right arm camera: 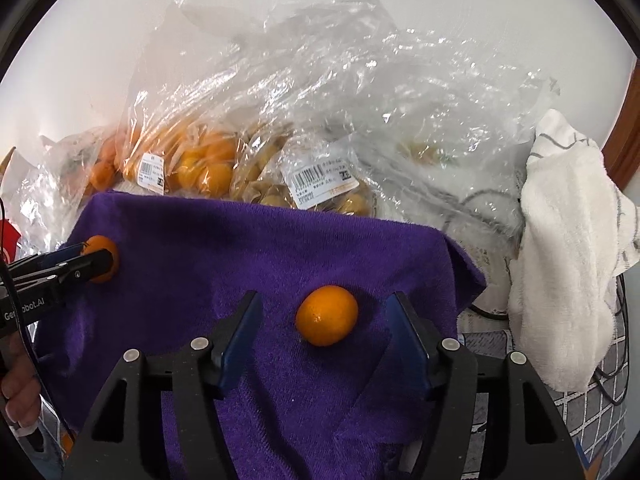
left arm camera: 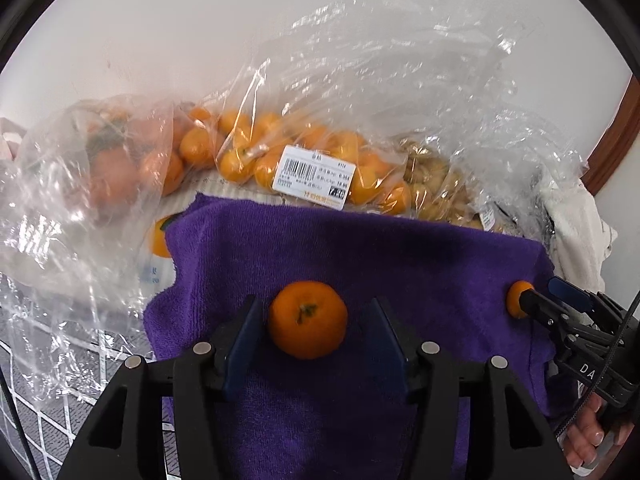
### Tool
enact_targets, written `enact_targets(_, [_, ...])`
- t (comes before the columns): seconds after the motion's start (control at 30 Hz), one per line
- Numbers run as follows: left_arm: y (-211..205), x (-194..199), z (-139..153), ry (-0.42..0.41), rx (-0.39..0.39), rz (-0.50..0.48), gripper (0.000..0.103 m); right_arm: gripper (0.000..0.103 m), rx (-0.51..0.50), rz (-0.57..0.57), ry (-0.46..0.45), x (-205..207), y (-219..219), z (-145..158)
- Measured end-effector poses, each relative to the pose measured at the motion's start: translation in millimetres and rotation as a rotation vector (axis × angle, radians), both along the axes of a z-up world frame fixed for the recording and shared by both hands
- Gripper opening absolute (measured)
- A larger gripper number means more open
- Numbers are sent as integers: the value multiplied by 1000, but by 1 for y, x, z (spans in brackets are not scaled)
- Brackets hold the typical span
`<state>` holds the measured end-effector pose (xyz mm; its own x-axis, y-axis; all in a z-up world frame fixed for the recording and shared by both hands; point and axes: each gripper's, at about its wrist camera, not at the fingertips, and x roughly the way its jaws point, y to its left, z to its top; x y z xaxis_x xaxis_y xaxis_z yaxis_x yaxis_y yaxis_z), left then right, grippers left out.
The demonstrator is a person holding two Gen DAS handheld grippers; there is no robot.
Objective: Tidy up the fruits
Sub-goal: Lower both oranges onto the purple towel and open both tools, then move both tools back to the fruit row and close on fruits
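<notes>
Two small oranges lie on a purple towel point(left arm camera: 380, 248). In the left wrist view, one orange with a green stem point(left arm camera: 307, 319) sits between the open fingers of my left gripper point(left arm camera: 314, 320), not touched. The same gripper point(right arm camera: 86, 262) and orange point(right arm camera: 102, 258) show at the left of the right wrist view. In the right wrist view, the other orange point(right arm camera: 327, 315) lies between the open fingers of my right gripper point(right arm camera: 326, 324), apart from both pads. That orange point(left arm camera: 516, 299) and the right gripper point(left arm camera: 538, 300) show at the right of the left wrist view.
Clear plastic bags of oranges point(left arm camera: 304, 160) and yellowish fruit point(right arm camera: 304, 188) lie against the white wall behind the towel. Another bag of oranges point(left arm camera: 108, 168) is at the far left. A white cloth point(right arm camera: 568, 240) hangs at the right. A loose orange point(left arm camera: 160, 236) lies beside the towel's left edge.
</notes>
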<state>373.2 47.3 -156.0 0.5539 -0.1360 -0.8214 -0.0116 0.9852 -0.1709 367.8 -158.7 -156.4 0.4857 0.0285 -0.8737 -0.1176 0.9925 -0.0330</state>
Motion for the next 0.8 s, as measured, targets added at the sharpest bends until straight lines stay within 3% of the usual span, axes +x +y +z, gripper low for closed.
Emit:
enact_targets(0.17, [-7,-11,25,-64,52,18,54,64,12,-42,-59,-8,4,23])
enact_targets(0.33, [-13,-34,70,-197,66,-23,54,64,22,-57,-117,-27,10,56])
enact_targets(0.5, [-20,-59,106,-284,51,-18,54,64,-29,-66,-184,-67,4,97])
enact_targets(0.67, [-39,-93,135,-309,34,-73,54,64,43,-25,-198,-115,-10,119])
enact_targets(0.8, [-47,-132,152,-371,102,-82,54,64,59,15,-219,-155,-12,120])
